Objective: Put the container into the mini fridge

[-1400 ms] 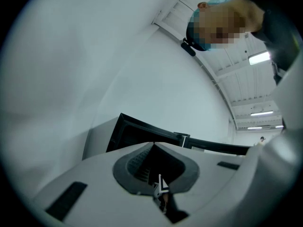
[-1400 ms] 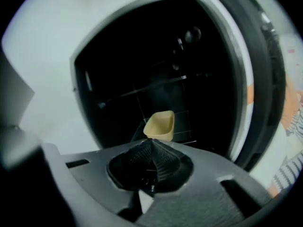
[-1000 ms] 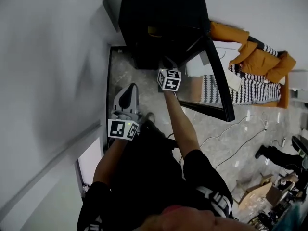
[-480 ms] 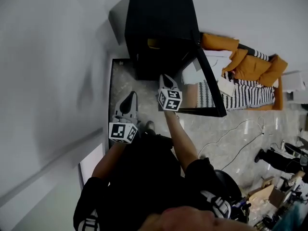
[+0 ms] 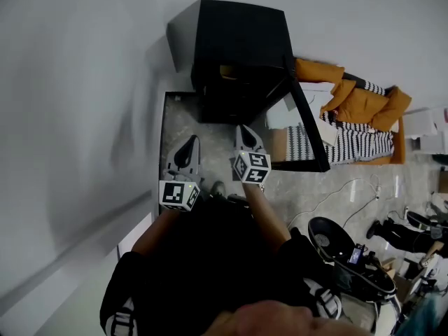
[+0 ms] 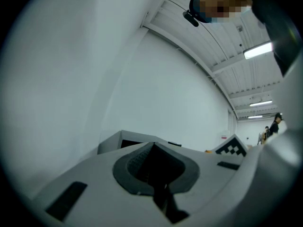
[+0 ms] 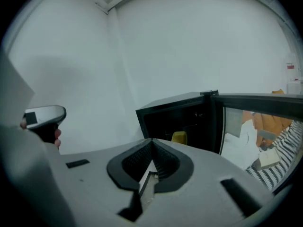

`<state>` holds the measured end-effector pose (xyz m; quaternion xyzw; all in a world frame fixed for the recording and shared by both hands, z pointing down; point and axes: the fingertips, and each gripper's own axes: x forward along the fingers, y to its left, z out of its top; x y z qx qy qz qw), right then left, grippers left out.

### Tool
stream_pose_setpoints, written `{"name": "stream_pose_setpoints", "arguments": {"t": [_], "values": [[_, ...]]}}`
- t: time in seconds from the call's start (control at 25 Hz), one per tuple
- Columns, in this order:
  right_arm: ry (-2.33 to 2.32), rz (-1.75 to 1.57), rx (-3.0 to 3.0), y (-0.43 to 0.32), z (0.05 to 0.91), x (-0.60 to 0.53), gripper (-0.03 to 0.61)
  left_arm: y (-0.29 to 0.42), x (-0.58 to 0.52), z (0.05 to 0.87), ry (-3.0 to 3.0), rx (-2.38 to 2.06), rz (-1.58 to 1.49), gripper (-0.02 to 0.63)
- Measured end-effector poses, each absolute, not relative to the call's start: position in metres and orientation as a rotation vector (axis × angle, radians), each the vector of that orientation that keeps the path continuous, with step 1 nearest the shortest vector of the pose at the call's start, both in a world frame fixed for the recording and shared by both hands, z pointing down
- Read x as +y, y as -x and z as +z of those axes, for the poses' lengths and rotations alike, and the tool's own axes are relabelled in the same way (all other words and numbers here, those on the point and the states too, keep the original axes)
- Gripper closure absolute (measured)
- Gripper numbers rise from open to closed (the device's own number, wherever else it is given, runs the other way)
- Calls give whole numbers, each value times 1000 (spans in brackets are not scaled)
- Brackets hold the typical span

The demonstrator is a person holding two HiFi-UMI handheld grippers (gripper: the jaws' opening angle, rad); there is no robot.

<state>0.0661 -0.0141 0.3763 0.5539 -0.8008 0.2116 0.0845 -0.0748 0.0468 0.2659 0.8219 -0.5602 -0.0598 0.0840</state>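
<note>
Two grippers point toward the black mini fridge [image 5: 238,44], which stands on the pale stone floor [image 5: 183,121] against a white wall [image 5: 84,82], and neither reaches it. The fridge door [image 5: 308,128] is swung wide to the right. The yellow container [image 5: 227,72] sits inside the dark compartment; the right gripper view shows it there too [image 7: 179,137], just left of the door's edge. The left gripper [image 5: 187,142] has its fingers pressed together with nothing between them, and its own view shows the two pads meeting in a closed seam [image 6: 152,146]. The right gripper [image 5: 243,129] is a little nearer the fridge opening, its fingers likewise closed tight and empty [image 7: 152,142]. The two grippers are side by side, apart from each other. To the right of the door, an orange cloth [image 5: 353,100] and a black-and-white striped cloth [image 5: 350,142] lie on the floor.
</note>
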Motion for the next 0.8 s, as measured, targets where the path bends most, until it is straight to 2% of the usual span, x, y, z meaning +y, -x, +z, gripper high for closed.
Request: {"name": "stream_pose_setpoints", "arguments": {"t": [0.44,0.8], "values": [[-1729,568,-2452,-77,323,35,577,78,61,253,-2497,-1700,-128,609],[-1715,521,-2486,-75,319,69,577,77,71,260,-2510,-1703,-135,609]]}}
